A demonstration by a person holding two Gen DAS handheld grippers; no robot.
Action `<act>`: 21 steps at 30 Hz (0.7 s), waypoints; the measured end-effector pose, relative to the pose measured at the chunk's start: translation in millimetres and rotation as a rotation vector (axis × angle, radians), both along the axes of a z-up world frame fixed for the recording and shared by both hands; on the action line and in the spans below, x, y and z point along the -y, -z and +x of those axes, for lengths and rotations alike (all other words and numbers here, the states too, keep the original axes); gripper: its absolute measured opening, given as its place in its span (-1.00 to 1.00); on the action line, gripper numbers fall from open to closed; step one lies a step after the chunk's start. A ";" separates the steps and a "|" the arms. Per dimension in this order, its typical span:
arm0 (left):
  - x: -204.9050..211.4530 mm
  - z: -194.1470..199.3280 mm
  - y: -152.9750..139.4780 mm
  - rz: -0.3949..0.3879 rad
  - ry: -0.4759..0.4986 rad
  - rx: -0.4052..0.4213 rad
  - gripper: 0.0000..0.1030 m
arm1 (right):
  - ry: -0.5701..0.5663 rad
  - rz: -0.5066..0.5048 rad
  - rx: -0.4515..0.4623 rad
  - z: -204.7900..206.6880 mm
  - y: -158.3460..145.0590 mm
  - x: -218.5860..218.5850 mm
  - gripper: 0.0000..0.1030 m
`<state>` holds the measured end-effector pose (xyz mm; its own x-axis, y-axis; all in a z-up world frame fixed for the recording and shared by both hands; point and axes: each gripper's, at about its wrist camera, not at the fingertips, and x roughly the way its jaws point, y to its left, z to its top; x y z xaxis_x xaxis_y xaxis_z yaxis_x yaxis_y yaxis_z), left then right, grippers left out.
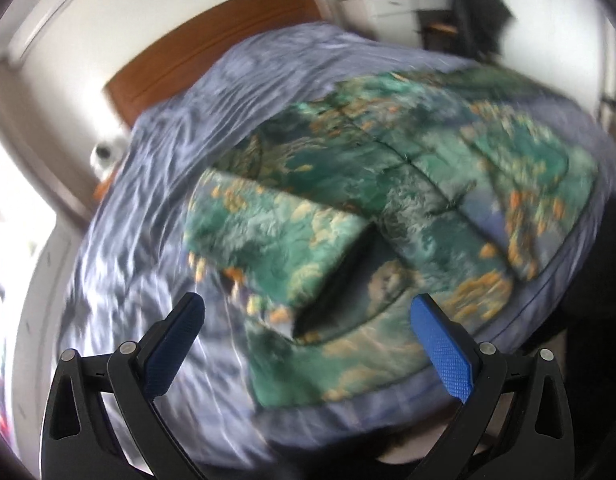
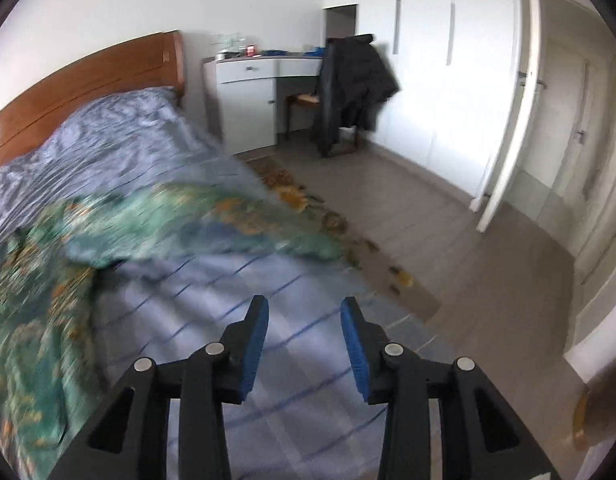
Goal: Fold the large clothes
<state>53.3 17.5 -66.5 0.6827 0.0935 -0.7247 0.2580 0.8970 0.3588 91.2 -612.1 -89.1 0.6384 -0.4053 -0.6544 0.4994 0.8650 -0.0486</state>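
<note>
Both tongs empty, left gripper [image 1: 308, 312] spread wide, right gripper [image 2: 304, 316] part-spread; pinch the green garment [image 1: 388, 184] by matching corners, fold flat on the bed [image 2: 236, 280].

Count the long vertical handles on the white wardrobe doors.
2. One handle is on the wardrobe door nearest the chair draped with a dark jacket; the other handle is one door to its right. More may lie outside the view.
</note>
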 end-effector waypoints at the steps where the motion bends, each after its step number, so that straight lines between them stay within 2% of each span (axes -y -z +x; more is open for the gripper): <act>1: 0.1 7.5 8.0 0.025 0.035 -0.012 0.99 | -0.034 0.006 0.002 -7.3 3.9 -13.2 -0.20; 3: 0.1 29.0 26.1 0.060 0.087 -0.050 0.99 | -0.090 0.023 0.008 -11.6 9.4 -42.4 -0.11; 5: -1.6 49.3 40.3 0.066 0.105 -0.078 0.99 | -0.146 0.066 0.013 -17.7 16.1 -71.0 -0.11; 11: -18.9 110.3 95.2 0.065 0.049 -0.207 0.99 | -0.251 0.199 0.009 -14.5 32.9 -134.9 -0.11; 12: -22.5 112.7 97.8 0.050 0.047 -0.216 0.92 | -0.265 0.211 0.011 -13.3 31.5 -144.7 -0.11; 13: -27.9 114.0 99.3 0.012 0.049 -0.231 0.79 | -0.275 0.216 0.014 -13.7 28.0 -150.1 -0.11; 15: -38.9 113.9 94.4 -0.099 0.054 -0.268 -0.03 | -0.297 0.206 0.020 -14.2 22.3 -164.0 -0.11; 16: -42.3 112.0 90.0 -0.136 0.057 -0.270 -0.28 | -0.309 0.194 0.019 -14.2 19.7 -169.8 -0.11; 17: -45.4 109.9 85.5 -0.159 0.054 -0.267 -0.76 | -0.324 0.179 0.018 -15.3 15.8 -176.8 -0.11; 21: -66.2 100.3 55.1 -0.258 0.002 -0.205 -0.80 | -0.356 0.159 0.022 -14.2 6.6 -189.7 -0.11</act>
<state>153.6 83.7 -121.6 0.5201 -0.1123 -0.8467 0.3029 0.9511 0.0599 77.0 -422.4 -95.8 0.7356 -0.0505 -0.6755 0.1660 0.9803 0.1075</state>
